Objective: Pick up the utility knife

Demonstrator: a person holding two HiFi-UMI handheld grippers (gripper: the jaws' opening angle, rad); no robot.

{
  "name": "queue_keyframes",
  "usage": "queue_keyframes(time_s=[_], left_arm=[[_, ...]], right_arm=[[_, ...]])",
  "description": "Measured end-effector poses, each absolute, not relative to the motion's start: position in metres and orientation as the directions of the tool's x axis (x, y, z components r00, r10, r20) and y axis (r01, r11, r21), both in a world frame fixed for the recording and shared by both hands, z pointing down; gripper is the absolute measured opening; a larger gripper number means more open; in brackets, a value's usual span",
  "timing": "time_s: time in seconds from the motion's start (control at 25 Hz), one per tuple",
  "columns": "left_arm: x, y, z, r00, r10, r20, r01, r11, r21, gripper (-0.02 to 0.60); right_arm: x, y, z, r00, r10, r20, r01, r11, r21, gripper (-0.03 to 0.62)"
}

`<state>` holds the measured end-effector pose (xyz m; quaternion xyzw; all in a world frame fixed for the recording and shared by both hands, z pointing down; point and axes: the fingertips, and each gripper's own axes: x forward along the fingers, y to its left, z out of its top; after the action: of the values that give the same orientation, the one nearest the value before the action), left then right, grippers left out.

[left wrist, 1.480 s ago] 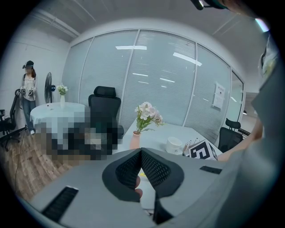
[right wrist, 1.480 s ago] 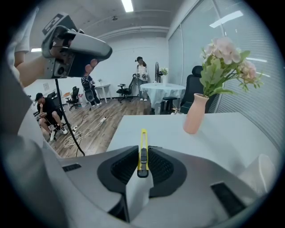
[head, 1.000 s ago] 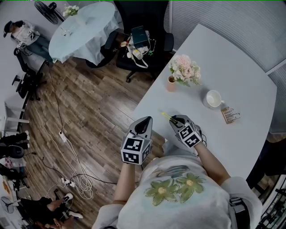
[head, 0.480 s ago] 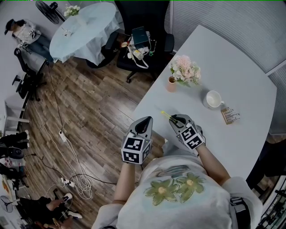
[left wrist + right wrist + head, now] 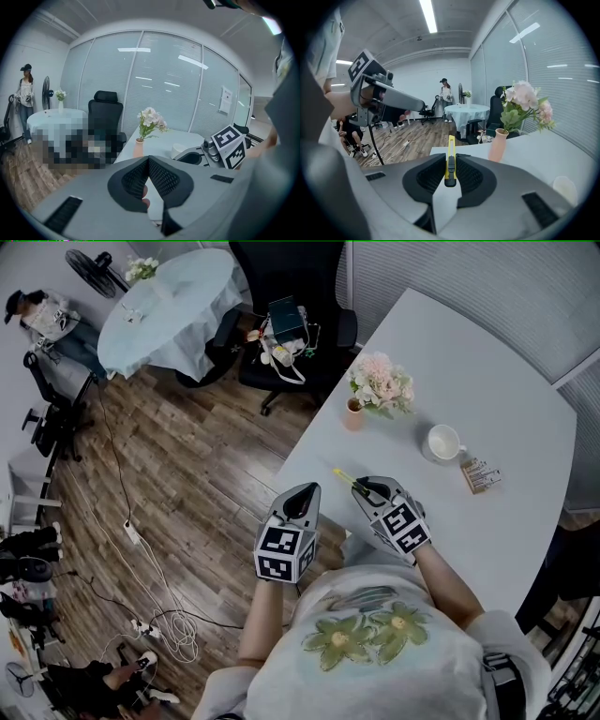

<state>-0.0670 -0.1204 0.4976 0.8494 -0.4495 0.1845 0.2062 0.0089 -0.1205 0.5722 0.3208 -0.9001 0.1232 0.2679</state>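
Brown plank floor (image 5: 187, 474) fills the head view from 7 to 11 o'clock, with loose cables (image 5: 159, 615) lying at 8 o'clock. A white table (image 5: 506, 381) takes the side from 1 to 4 o'clock, backed by a wall of slatted glass panels (image 5: 450, 277). A round table (image 5: 164, 310) under a pale blue cloth stands at 11 o'clock, with a black office chair (image 5: 281, 277) just beside it at 12. A person (image 5: 42, 310) stands at the far 10 o'clock corner, near a fan (image 5: 94, 263).

Seen from the right gripper (image 5: 364, 489), the pink flowers (image 5: 380, 385) in their small pink vase (image 5: 353, 415) are at 12 o'clock. A white cup (image 5: 442, 442) sits between 1 and 2, and a little printed box (image 5: 479, 474) between 2 and 3, all well apart from the gripper.

The left gripper (image 5: 300, 495) hangs over the floor at the table's edge, at 9 o'clock from the right one. Its ribbed pads meet at the tips with nothing between them.

The right gripper's pads are pinched on the utility knife (image 5: 450, 161). The knife is slim and yellow with a black slider and a black butt end. It stands on edge between the pads and sticks out ahead of them toward 11 o'clock in the head view, over the table's near edge.
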Motion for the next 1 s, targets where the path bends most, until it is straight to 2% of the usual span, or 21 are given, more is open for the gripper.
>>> queue_keyframes(time_s=[1.0], left_arm=[[-0.036, -0.113, 0.483, 0.593, -0.669, 0.449, -0.793, -0.582, 0.18, 0.0]], right_arm=[[0.019, -0.113, 0.489, -0.647, -0.641, 0.413, -0.713, 0.701, -0.03, 0.071]])
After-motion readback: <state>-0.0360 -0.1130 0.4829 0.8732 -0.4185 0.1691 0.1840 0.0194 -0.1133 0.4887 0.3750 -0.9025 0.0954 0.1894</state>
